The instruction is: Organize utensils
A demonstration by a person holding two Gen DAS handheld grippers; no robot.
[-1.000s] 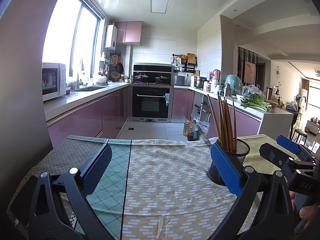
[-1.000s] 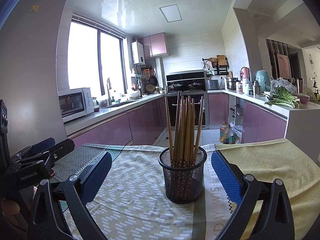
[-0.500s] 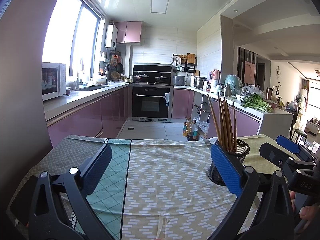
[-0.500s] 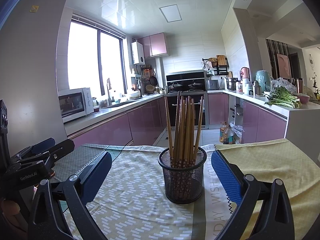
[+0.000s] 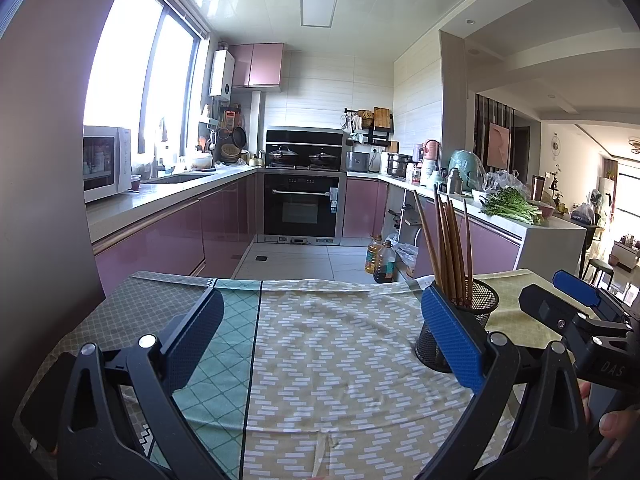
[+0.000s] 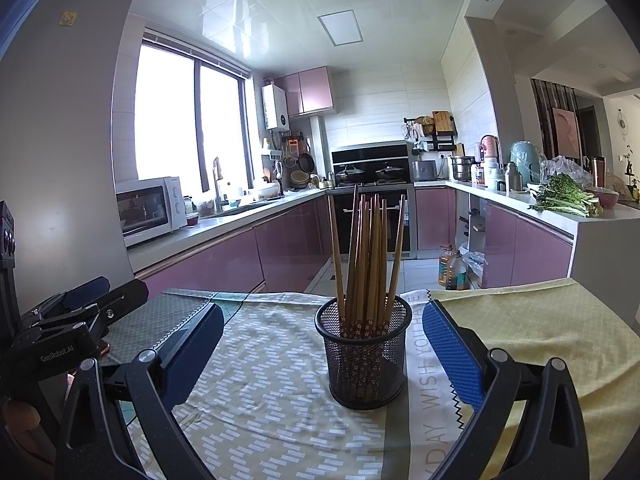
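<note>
Nearest the right wrist camera, the right tool is spread wide, its two blue ribbed pads flanking a black wire-mesh holder without touching it. The holder is a round, upright cup standing on the bench, and a bundle of brown wooden chopsticks stands in it, thick ends down (those ends carry a small pale flower print, seen through the mesh) and tips fanning slightly apart above the rim. The left tool is likewise spread, with nothing between its pads but cloth; from its camera the holder sits just behind the right-hand pad, and the right tool shows at the far right edge. The bench is covered by patchwork fabric: a grey-green lattice panel, a teal diamond strip, a beige panel with white dashes, and a plain yellow woven piece on the right, with printed lettering along one seam. Beyond lies a kitchen with glossy mauve cabinets, a white microwave under a bright window, a black built-in oven with two lidded pots above, and leafy greens on the right-hand counter.
</note>
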